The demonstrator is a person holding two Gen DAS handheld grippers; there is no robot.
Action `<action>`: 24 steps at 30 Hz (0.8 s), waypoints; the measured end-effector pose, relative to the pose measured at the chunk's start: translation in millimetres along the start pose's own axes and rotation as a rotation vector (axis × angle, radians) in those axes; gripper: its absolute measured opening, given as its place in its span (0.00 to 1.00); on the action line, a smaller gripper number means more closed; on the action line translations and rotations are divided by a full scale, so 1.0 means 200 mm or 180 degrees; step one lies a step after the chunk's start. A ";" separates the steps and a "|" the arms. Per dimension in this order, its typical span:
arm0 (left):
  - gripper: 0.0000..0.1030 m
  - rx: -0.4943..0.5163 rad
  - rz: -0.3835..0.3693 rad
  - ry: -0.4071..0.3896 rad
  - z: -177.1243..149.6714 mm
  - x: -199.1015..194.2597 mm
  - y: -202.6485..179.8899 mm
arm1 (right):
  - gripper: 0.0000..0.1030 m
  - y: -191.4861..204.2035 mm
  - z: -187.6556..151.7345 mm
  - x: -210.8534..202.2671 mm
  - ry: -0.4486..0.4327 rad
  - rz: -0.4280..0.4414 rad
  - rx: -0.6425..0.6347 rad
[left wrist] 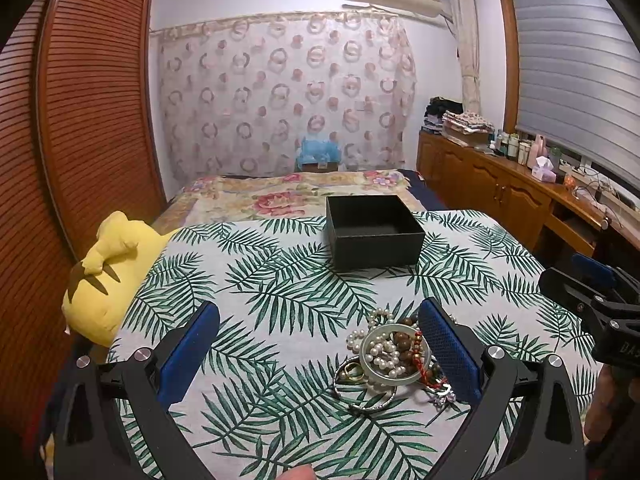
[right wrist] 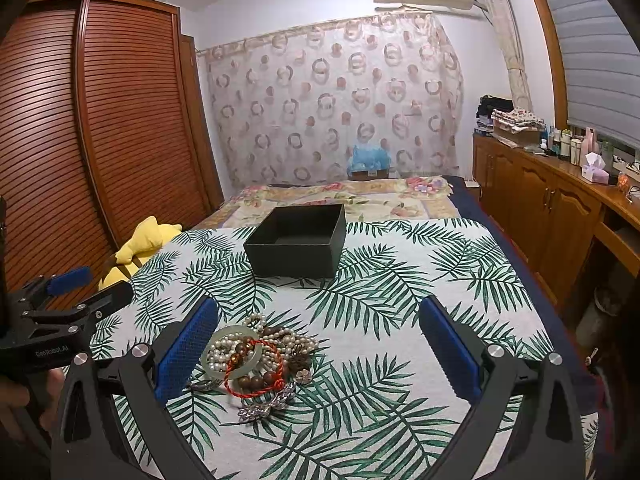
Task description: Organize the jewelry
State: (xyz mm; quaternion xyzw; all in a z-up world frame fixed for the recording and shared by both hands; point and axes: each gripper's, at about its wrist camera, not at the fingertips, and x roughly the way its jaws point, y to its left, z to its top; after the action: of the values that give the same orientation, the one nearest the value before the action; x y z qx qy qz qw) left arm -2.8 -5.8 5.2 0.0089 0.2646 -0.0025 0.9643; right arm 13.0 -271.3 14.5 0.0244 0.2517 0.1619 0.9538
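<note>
A heap of jewelry (left wrist: pixel 390 356) lies on the palm-leaf cloth (left wrist: pixel 280 280): pearl strands, brown wooden beads, a pale jade bangle, a red cord, silver pieces. It also shows in the right wrist view (right wrist: pixel 256 354). An open, empty black box (left wrist: pixel 374 232) stands behind it, also seen in the right wrist view (right wrist: pixel 298 242). My left gripper (left wrist: pixel 318 346) is open, its right finger beside the heap. My right gripper (right wrist: pixel 318 346) is open, its left finger next to the heap. Each gripper shows at the edge of the other's view: the right one (left wrist: pixel 592 292) and the left one (right wrist: pixel 72 292).
A yellow plush toy (left wrist: pixel 108 276) lies at the cloth's left edge. A floral bedspread (left wrist: pixel 288 192) lies beyond the box. A slatted wooden wardrobe (left wrist: pixel 80 120) stands on the left. A wooden sideboard (left wrist: pixel 500 184) with bottles and folded cloth runs along the right under the window.
</note>
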 end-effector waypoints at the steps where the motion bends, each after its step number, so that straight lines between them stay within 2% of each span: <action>1: 0.93 0.0000 -0.0001 0.0000 0.00 0.00 0.00 | 0.98 0.00 0.00 0.00 0.0001 0.0001 0.0001; 9: 0.93 0.0013 -0.0040 0.0050 -0.01 0.03 -0.02 | 0.98 0.05 -0.02 0.03 0.0021 0.0010 0.0003; 21: 0.93 0.0080 -0.0219 0.0324 -0.11 0.17 0.04 | 0.98 0.01 -0.09 0.13 0.0170 0.0081 -0.0112; 22: 0.93 0.0091 -0.0236 0.0354 -0.11 0.19 0.04 | 0.97 0.01 -0.10 0.14 0.0191 0.0123 -0.0130; 24: 0.93 0.0114 -0.0278 0.0390 -0.13 0.21 0.04 | 0.87 0.02 -0.12 0.16 0.0286 0.0216 -0.0209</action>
State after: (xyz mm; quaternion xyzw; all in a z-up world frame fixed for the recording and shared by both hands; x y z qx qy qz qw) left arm 19.3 3.2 -38.7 0.0147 0.3232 -0.0486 0.9450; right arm 27.4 -258.7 -21.1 -0.0057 0.2878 0.2033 0.9358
